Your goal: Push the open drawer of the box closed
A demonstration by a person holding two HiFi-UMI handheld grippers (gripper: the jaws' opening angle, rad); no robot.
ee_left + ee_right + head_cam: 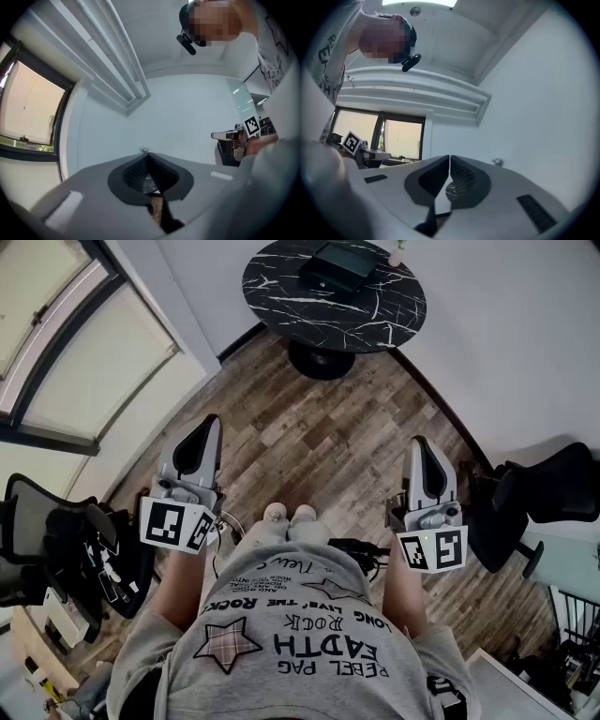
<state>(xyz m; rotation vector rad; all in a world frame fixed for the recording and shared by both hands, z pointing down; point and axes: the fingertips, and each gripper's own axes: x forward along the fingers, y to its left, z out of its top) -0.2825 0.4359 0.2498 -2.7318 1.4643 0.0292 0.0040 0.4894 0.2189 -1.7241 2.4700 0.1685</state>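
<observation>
1. Standing on a wood floor [328, 437], a person is holding the left gripper [210, 427] and the right gripper [424, 448] out in front of a grey printed shirt [300, 624]. The two are well apart, one at each side.
2. The left gripper's fingers [133, 173] are pressing flat against each other, fully closed, and are gripping nothing.
3. The right gripper's fingers [464, 177] are also meeting, showing only a hairline seam between them, and nothing is sitting in that seam.
4. The box [339, 265] is lying well ahead of both pairs of fingertips, roughly between the lines they are pointing along, on a round black marble-patterned table [281, 287]. Neither gripper is touching it, and its drawer is appearing too small to make out.
5. A dark office chair [553, 484] is standing just outside the right fingers, and a large window [84, 362] is running along the wall outside the left fingers.
</observation>
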